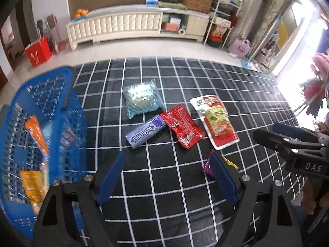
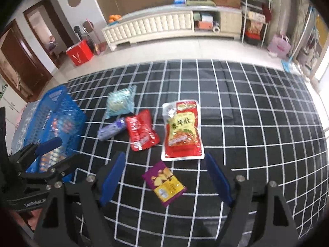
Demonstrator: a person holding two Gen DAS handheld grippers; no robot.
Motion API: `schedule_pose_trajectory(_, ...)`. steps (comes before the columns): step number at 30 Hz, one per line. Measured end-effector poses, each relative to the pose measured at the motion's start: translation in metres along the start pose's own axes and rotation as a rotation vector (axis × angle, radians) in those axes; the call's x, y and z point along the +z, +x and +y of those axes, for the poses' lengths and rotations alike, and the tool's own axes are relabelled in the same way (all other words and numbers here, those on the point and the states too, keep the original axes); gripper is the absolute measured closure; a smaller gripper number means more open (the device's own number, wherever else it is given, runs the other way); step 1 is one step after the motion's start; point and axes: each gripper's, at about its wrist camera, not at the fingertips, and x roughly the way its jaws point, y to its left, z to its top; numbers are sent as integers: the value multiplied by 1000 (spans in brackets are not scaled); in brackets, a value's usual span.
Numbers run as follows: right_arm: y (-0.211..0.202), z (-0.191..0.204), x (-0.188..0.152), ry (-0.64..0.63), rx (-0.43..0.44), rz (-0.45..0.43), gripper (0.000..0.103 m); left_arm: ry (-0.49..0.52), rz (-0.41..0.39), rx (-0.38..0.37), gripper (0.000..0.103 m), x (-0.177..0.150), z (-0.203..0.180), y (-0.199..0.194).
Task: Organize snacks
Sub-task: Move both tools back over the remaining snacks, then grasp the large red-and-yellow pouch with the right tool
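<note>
A blue basket stands at the left of the black checked cloth and holds orange snack packs. On the cloth lie a pale blue bag, a purple Doublemint pack, a red pouch, a large red and white pouch and a small purple and yellow packet. My left gripper is open and empty just right of the basket. My right gripper is open over the purple and yellow packet, fingers on both sides of it, apart from it.
A white cabinet stands across the floor beyond the cloth. A red box sits on the floor at left. A shelf rack with goods stands at right. The basket also shows in the right wrist view.
</note>
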Motion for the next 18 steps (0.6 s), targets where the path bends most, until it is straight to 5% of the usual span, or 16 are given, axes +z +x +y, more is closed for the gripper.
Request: schedule_pose_trajectory(18, 118, -22, 35, -38, -60, 188, 20, -99, 104, -19, 20, 23, 22, 92)
